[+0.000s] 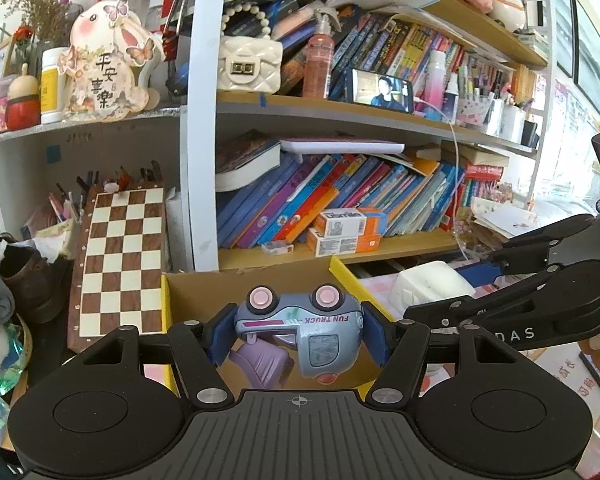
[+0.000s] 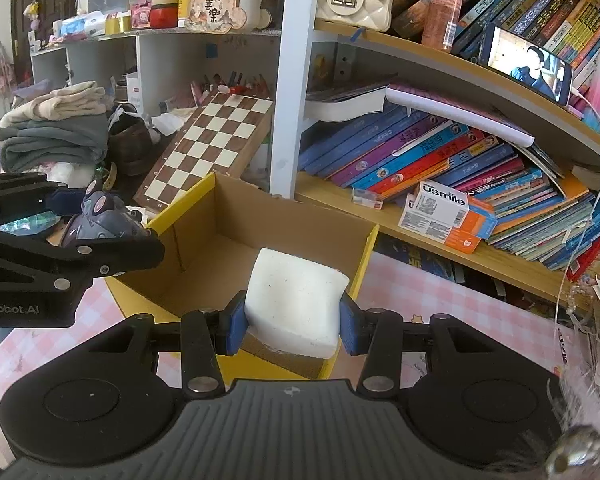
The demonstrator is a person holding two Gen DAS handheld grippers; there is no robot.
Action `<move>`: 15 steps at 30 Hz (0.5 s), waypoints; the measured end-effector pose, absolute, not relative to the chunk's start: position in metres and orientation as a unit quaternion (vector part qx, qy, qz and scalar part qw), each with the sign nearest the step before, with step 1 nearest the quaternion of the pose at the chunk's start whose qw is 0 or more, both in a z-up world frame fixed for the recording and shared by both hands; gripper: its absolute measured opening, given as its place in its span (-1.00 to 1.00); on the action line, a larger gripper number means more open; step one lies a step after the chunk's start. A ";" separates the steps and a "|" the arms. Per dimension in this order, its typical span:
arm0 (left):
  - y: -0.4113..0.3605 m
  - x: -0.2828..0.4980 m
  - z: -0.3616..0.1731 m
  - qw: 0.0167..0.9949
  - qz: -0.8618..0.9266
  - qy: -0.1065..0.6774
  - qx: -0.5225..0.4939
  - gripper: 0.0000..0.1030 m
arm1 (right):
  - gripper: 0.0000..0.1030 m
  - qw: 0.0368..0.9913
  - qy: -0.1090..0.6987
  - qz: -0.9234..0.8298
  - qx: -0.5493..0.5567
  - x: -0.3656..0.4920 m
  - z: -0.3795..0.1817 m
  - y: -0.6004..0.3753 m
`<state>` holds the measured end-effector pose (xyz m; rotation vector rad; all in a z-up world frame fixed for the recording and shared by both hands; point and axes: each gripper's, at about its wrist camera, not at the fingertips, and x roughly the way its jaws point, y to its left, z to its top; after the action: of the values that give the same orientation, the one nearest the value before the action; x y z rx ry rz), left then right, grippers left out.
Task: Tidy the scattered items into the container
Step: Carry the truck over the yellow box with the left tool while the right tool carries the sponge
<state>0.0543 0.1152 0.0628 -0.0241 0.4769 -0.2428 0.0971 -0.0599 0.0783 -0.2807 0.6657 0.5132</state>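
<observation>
Crammed wooden bookshelf [image 2: 480, 256] behind a pink checked tablecloth [image 2: 420, 300]; bright daylight from the right.

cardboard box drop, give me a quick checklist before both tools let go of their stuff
1. Left tool shut on the toy truck: ok, a blue pad on each side.
2. Right tool shut on the white foam block: ok, held between both pads.
3. Cardboard box open and upright: ok, the floor that shows is bare.
4. Foam block over the box opening: ok in the right wrist view.
5. Truck over the opening: cannot tell; in the right wrist view it sits near the box's left wall.
6. Tools apart from each other: ok, a gap shows between them.
</observation>
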 end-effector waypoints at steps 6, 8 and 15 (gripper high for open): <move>0.117 0.069 0.055 0.962 -0.117 0.246 -0.010 0.24 | -0.17 0.902 0.327 0.249 -0.137 0.108 0.075 -0.057; 0.117 0.073 0.052 0.961 -0.118 0.249 -0.008 0.24 | -0.16 0.901 0.328 0.249 -0.137 0.112 0.073 -0.056; 0.117 0.090 0.043 0.958 -0.120 0.261 -0.004 0.24 | -0.17 0.896 0.341 0.250 -0.137 0.127 0.064 -0.052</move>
<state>0.0902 0.1166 0.0425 -0.0074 0.5296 -0.2424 0.1267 -0.0517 0.0645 -0.2839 0.7077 0.5187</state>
